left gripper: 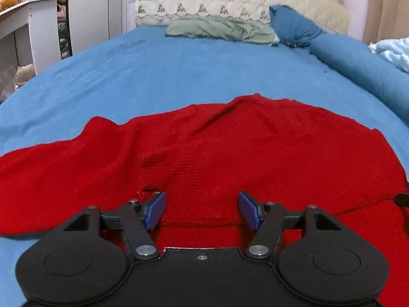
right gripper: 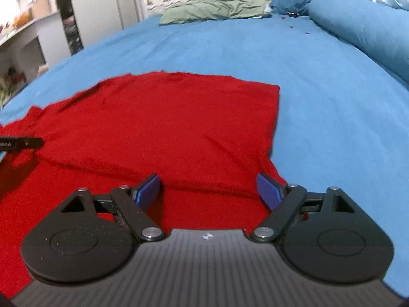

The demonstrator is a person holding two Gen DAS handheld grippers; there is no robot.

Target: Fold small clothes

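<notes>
A red knitted garment (left gripper: 204,151) lies spread on the blue bed sheet (left gripper: 179,76), with a sleeve running out to the left and a folded layer across its near part. My left gripper (left gripper: 200,211) is open and empty, just above the garment's near fold. In the right wrist view the same garment (right gripper: 163,122) lies flat with a straight right edge. My right gripper (right gripper: 208,190) is open and empty over the garment's near right part, at a fold line. The tip of the left gripper shows at the far left of the right wrist view (right gripper: 23,143).
A green pillow (left gripper: 219,29), a dark blue pillow (left gripper: 294,25) and a blue bolster (left gripper: 363,64) lie at the far end of the bed, by a quilted headboard (left gripper: 230,2). A white shelf unit (left gripper: 25,33) stands left. A light blue blanket (left gripper: 393,51) lies far right.
</notes>
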